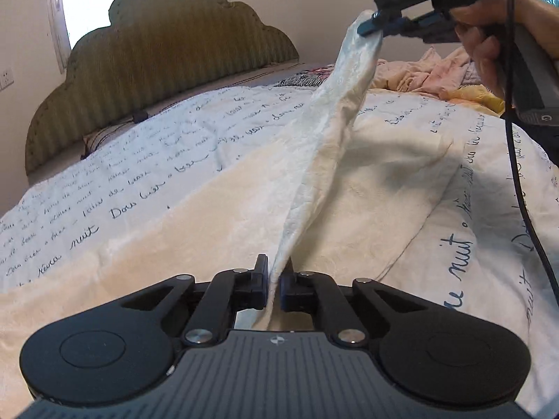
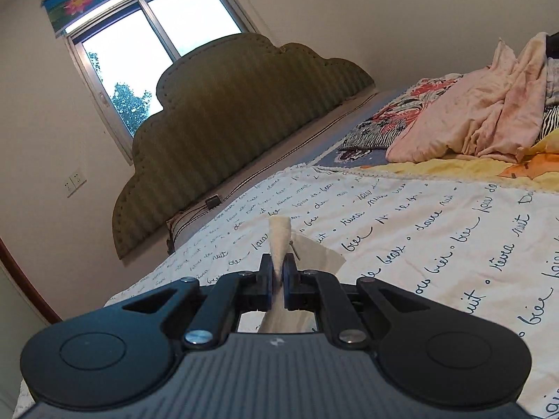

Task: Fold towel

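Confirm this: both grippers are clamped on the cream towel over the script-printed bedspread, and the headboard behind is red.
Not quite. The padded, scalloped headboard is olive green, not red, as the right wrist view shows. The rest holds: the left gripper and right gripper are both shut on the cream towel, above the script-printed bedspread.

Right tool [image 2: 278, 272] clamped on cream towel [image 2: 279, 241] corner, above script-printed bedspread [image 2: 436, 230], green headboard [image 2: 237, 122] behind

Towel [image 1: 325, 160]: on your bed [image 1: 104, 188], one edge raised.
Headboard [image 1: 157, 56]: behind the bed.
Clothes pile [image 2: 489, 111]: far right, on it.
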`<act>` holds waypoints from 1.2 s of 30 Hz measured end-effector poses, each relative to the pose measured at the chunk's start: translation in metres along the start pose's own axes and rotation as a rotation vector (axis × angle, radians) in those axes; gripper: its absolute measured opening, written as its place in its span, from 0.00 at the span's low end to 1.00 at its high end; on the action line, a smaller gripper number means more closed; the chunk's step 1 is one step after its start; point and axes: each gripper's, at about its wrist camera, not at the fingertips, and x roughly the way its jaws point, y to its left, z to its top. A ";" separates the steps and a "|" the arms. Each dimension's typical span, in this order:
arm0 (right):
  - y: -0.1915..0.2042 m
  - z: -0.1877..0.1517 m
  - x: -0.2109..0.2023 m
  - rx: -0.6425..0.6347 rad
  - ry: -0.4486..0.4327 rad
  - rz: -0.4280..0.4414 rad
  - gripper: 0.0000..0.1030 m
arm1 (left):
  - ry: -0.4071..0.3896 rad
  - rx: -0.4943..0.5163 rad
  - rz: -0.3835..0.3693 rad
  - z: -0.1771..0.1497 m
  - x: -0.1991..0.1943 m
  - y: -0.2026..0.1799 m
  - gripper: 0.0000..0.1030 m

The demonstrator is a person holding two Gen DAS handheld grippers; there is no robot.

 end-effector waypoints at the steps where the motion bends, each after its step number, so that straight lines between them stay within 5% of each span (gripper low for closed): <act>1: -0.005 0.001 0.006 0.020 0.017 -0.003 0.05 | 0.002 -0.017 0.001 0.003 0.002 0.003 0.05; 4: -0.017 0.009 0.026 0.124 0.078 0.014 0.05 | -0.032 -0.094 0.042 0.016 -0.003 0.019 0.05; 7: -0.009 0.021 0.009 0.111 -0.008 0.114 0.05 | -0.141 -0.123 0.094 0.033 -0.028 0.027 0.05; 9: -0.007 0.023 -0.015 0.072 -0.074 0.153 0.05 | -0.139 -0.108 0.063 0.039 -0.036 0.027 0.05; 13: -0.045 -0.002 -0.027 0.067 -0.007 0.000 0.06 | -0.056 -0.030 -0.039 0.027 -0.029 0.004 0.07; 16: -0.093 -0.034 -0.023 0.201 0.106 -0.085 0.06 | 0.002 0.022 -0.049 0.008 -0.018 -0.016 0.07; 30: -0.114 -0.060 -0.029 0.194 0.144 -0.145 0.06 | -0.007 0.107 -0.058 -0.008 -0.024 -0.022 0.08; 34: -0.123 -0.062 -0.035 0.224 0.152 -0.158 0.12 | 0.014 0.087 -0.071 -0.006 -0.029 -0.017 0.28; 36: -0.122 -0.058 -0.051 0.229 0.065 -0.223 0.14 | 0.018 0.045 -0.089 -0.004 -0.038 -0.010 0.47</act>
